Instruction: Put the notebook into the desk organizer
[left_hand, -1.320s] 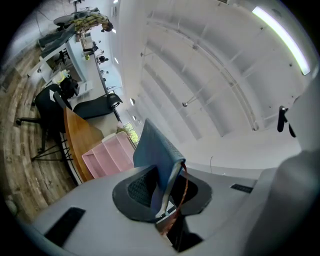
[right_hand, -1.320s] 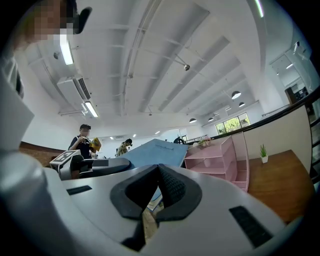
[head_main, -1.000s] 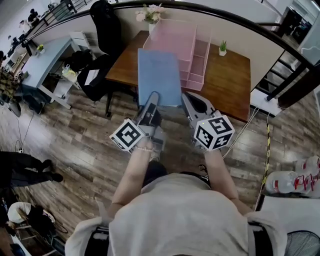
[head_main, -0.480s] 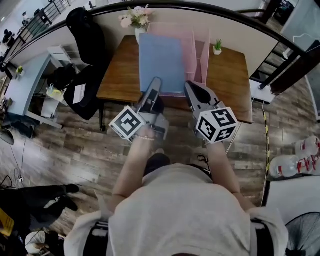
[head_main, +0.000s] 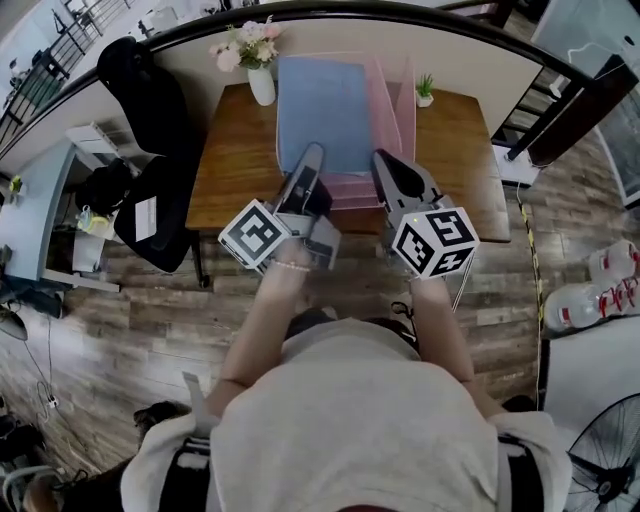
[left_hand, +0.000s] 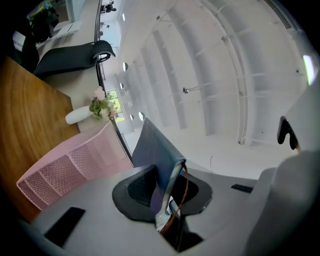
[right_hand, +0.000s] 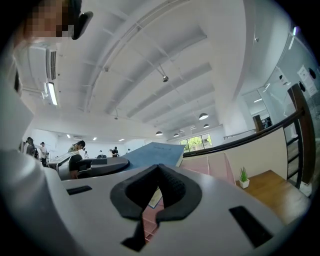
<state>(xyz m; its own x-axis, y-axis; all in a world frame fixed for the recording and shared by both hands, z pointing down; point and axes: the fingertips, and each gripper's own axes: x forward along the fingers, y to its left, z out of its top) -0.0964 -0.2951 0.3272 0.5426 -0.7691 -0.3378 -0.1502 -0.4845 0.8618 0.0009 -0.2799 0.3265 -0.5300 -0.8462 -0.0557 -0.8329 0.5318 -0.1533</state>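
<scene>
A blue notebook (head_main: 322, 110) is held tilted above the pink mesh desk organizer (head_main: 388, 95) on the wooden table (head_main: 230, 150). My left gripper (head_main: 312, 162) is shut on the notebook's near edge; in the left gripper view the notebook (left_hand: 152, 150) stands clamped between the jaws (left_hand: 166, 192), with the organizer (left_hand: 65, 165) below to the left. My right gripper (head_main: 386, 165) sits at the notebook's near right corner. In the right gripper view its tips (right_hand: 159, 169) meet, and the notebook (right_hand: 155, 152) lies just beyond them, above the organizer (right_hand: 210, 167).
A white vase of flowers (head_main: 258, 80) stands left of the organizer and a small potted plant (head_main: 425, 90) to its right. A black chair with a coat (head_main: 150, 200) is beside the table's left end. A dark railing (head_main: 560, 110) runs behind.
Both grippers have carried the notebook forward, from the table's near edge to over the organizer. The person has stepped closer to the table.
</scene>
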